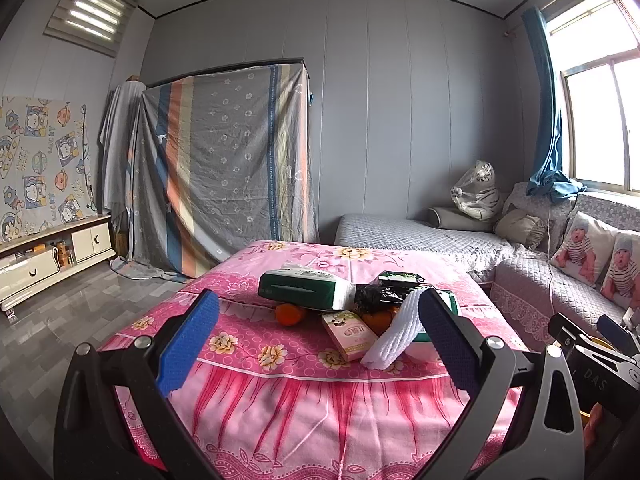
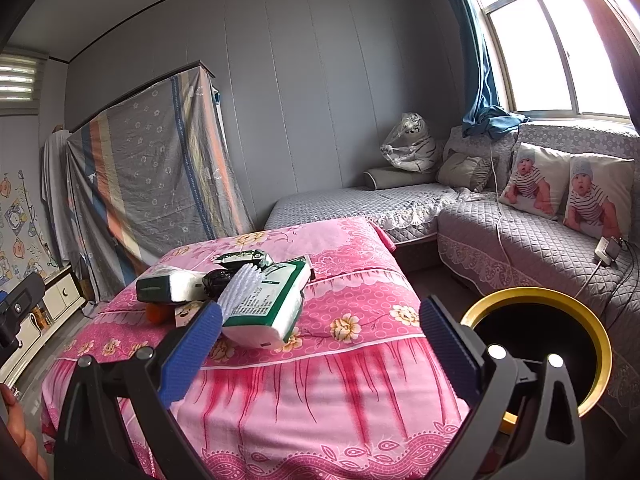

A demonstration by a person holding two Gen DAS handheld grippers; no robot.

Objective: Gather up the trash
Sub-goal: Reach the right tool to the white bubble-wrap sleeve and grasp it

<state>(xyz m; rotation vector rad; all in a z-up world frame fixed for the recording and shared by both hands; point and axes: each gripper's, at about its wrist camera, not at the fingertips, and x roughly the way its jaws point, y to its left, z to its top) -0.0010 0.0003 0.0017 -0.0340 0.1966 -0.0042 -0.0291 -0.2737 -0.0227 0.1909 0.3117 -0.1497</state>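
On the pink floral-clothed table (image 1: 280, 364), the litter sits piled mid-table: a green-and-white tissue pack (image 1: 304, 289) resting on an orange fruit (image 1: 289, 314), a pink carton (image 1: 349, 335) and white foam netting (image 1: 394, 334) nearer. Pulling one piece could topple the rest or roll the fruit away. The left tongs (image 1: 316, 346) gape wide, empty. The right tongs (image 2: 320, 354), likewise spread, seemingly touch nothing, with the gold-rimmed black bin (image 2: 536, 344) on the right.
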